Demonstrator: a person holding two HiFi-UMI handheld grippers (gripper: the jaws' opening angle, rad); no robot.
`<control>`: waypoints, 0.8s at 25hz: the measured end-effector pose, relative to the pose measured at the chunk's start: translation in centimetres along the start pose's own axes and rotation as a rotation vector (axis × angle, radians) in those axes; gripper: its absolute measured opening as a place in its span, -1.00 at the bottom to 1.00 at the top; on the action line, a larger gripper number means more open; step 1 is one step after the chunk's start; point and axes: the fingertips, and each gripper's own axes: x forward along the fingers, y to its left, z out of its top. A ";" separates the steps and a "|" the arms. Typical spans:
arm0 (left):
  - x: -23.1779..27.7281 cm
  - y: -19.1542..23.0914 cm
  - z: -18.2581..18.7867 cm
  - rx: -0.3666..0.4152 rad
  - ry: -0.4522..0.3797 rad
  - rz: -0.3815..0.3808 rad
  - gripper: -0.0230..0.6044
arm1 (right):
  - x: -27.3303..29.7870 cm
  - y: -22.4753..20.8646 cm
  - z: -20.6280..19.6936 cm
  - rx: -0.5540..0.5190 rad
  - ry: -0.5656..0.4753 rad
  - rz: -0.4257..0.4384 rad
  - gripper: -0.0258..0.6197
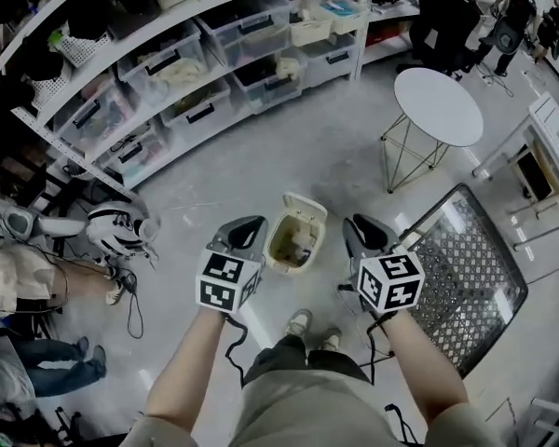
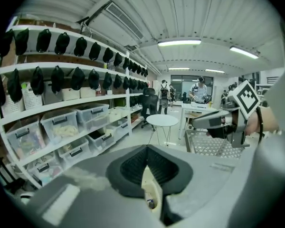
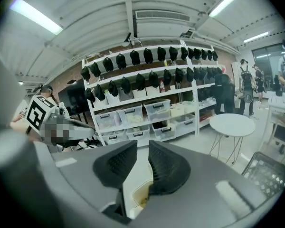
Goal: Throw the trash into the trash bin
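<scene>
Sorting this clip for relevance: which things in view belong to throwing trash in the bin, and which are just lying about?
Job in hand: trash bin; left hand-held gripper and right hand-held gripper, both empty.
Lying about: round white table; wire mesh crate; clear storage boxes.

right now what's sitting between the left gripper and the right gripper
The open trash bin, on the floor below, between the left gripper and right gripper; the head view shows it.

Two hand-held grippers (image 1: 245,228) (image 1: 363,228), one trash bin (image 1: 304,203), one round white table (image 1: 438,106)
</scene>
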 end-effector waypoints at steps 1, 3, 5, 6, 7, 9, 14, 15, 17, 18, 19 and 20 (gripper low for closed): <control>-0.6 -0.8 1.2 0.015 -0.017 -0.004 -0.92 | -1.2 0.1 1.0 -0.009 -0.023 0.000 -0.68; -1.7 -2.2 3.6 0.053 -0.054 -0.012 -0.92 | -3.7 0.3 3.2 -0.025 -0.071 -0.004 -0.69; -2.8 -3.4 5.8 0.092 -0.081 -0.024 -0.92 | -6.1 0.5 5.3 -0.041 -0.119 -0.012 -0.71; -3.2 -4.1 6.8 0.109 -0.092 -0.031 -0.92 | -7.4 0.5 6.2 -0.050 -0.141 -0.018 -0.72; -3.6 -4.9 7.8 0.125 -0.108 -0.040 -0.92 | -8.8 0.5 7.1 -0.061 -0.162 -0.027 -0.73; -4.2 -6.3 9.9 0.151 -0.146 -0.057 -0.92 | -11.4 0.4 8.8 -0.083 -0.202 -0.049 -0.73; -5.6 -9.5 14.3 0.211 -0.228 -0.104 -0.92 | -17.0 0.0 11.8 -0.122 -0.287 -0.105 -0.73; -6.0 -10.3 15.3 0.222 -0.255 -0.118 -0.92 | -18.1 -0.2 12.3 -0.130 -0.304 -0.118 -0.74; -6.7 -11.7 17.2 0.242 -0.302 -0.141 -0.92 | -20.4 -0.5 13.4 -0.151 -0.337 -0.149 -0.75; -7.0 -12.4 18.0 0.253 -0.318 -0.149 -0.92 | -21.4 -0.7 13.9 -0.163 -0.351 -0.168 -0.76; -7.2 -13.1 18.7 0.266 -0.330 -0.155 -0.92 | -22.5 -0.9 14.4 -0.172 -0.363 -0.189 -0.76; -7.4 -13.8 19.2 0.277 -0.337 -0.161 -0.92 | -23.5 -1.2 14.8 -0.178 -0.374 -0.209 -0.77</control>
